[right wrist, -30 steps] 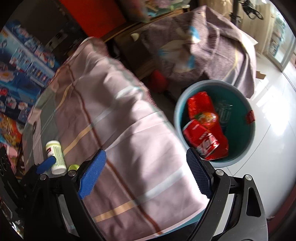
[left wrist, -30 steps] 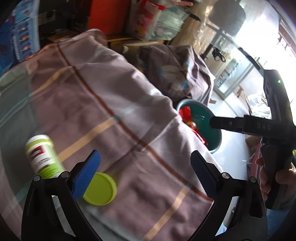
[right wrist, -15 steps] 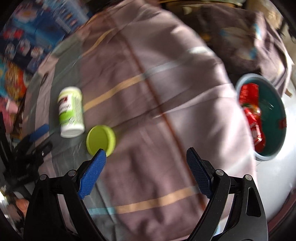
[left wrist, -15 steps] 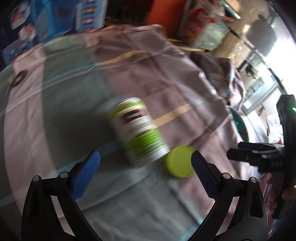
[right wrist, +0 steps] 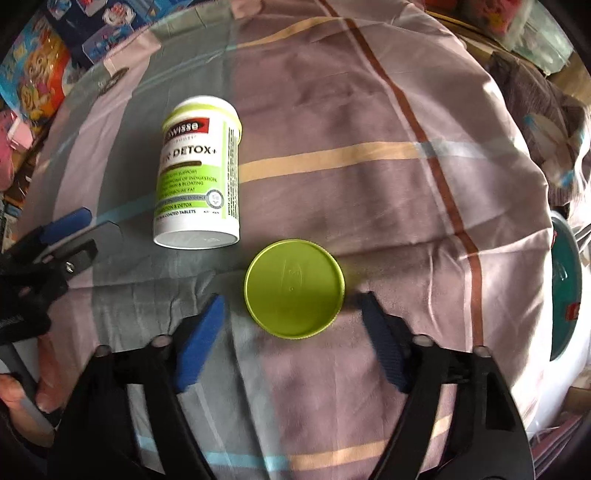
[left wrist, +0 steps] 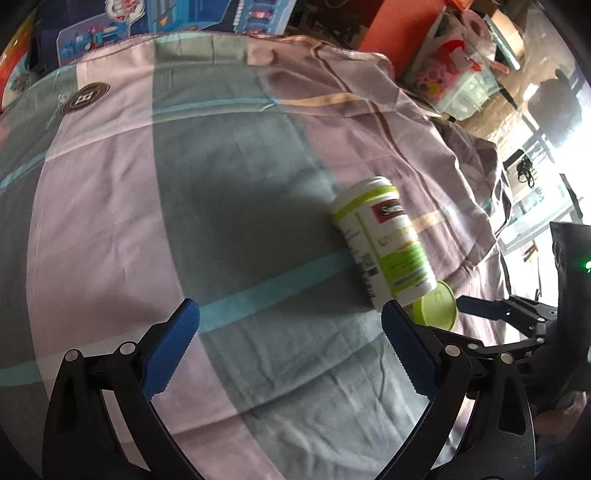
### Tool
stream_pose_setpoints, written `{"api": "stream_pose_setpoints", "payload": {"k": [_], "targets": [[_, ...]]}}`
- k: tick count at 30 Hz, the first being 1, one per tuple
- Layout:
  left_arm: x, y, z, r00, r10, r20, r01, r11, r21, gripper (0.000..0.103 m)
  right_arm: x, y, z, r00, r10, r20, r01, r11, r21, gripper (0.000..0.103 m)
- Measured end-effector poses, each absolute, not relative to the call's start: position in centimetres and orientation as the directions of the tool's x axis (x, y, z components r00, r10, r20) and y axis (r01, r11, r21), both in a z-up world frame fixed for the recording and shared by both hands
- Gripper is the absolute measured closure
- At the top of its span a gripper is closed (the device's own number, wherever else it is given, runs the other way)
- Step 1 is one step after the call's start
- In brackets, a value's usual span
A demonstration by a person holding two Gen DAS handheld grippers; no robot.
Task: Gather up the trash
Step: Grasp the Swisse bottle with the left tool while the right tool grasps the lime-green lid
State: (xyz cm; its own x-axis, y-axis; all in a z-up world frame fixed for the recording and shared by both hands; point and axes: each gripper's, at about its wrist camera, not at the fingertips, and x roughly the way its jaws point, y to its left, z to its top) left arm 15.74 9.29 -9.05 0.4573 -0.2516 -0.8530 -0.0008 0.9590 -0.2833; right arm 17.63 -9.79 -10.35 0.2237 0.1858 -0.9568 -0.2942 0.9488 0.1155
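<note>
A white and green pill bottle [right wrist: 198, 173] lies on its side on the striped cloth, its lid off. Its round green lid [right wrist: 294, 288] lies flat just beside the bottle's base. My right gripper [right wrist: 291, 314] is open, its blue pads on either side of the lid and close to it. My left gripper [left wrist: 288, 332] is open and empty, low over the cloth, with the bottle [left wrist: 388, 240] just beyond its right pad and the lid [left wrist: 437, 304] behind that pad. The left gripper also shows at the left edge of the right wrist view [right wrist: 62, 232].
A teal bucket [right wrist: 565, 280] stands on the floor past the cloth's right edge. Toy boxes [left wrist: 192, 18] line the far side. A covered lump and clutter [left wrist: 476, 155] sit beyond the cloth at the right.
My right gripper has swung from the bucket over to the lid and come down around it. My left gripper has shifted left, so the bottle now lies to its right.
</note>
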Motion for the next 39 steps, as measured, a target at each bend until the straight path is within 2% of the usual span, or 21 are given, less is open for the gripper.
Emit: {"api": "stream_pose_setpoints", "payload": {"k": [3, 4, 18, 31, 35, 39], "targets": [[15.9, 9.9, -9.4, 0.452, -0.257, -0.854, -0.012, 0.956, -0.294, 0.004, 17.9, -9.7, -10.5, 0.236, 0.173, -0.956, -0.29, 0.952, 0.1, 0.043], [15.9, 9.9, -9.4, 0.452, -0.259, -0.854, -0.013, 0.955, -0.296, 0.004, 17.9, -9.7, -10.3, 0.252, 0.159, -0.955, -0.291, 0.953, 0.082, 0.05], [18.3, 6.4, -8.5, 0.438, -0.329, -0.837, 0.057, 0.939, -0.339, 0.004, 18.9, -15.7, -6.6, 0.325, 0.228, -0.918, -0.188, 0.967, 0.174, 0.05], [22.1, 1.7, -9.1, 0.41, -0.296, -0.863, 0.068, 0.953, -0.294, 0.005, 19.0, -20.4, -6.6, 0.35, 0.254, -0.902, -0.098, 0.967, 0.234, 0.05], [22.6, 0.7, -9.5, 0.384, -0.27, -0.883, 0.072, 0.962, -0.263, 0.015, 19.1, -21.2, -7.0, 0.345, 0.274, -0.898, -0.09, 0.962, 0.258, 0.05], [22.6, -0.3, -9.9, 0.372, -0.229, -0.9, 0.08, 0.973, -0.215, 0.02, 19.1, -21.9, -7.1, 0.346, 0.286, -0.894, -0.084, 0.958, 0.274, 0.05]]}}
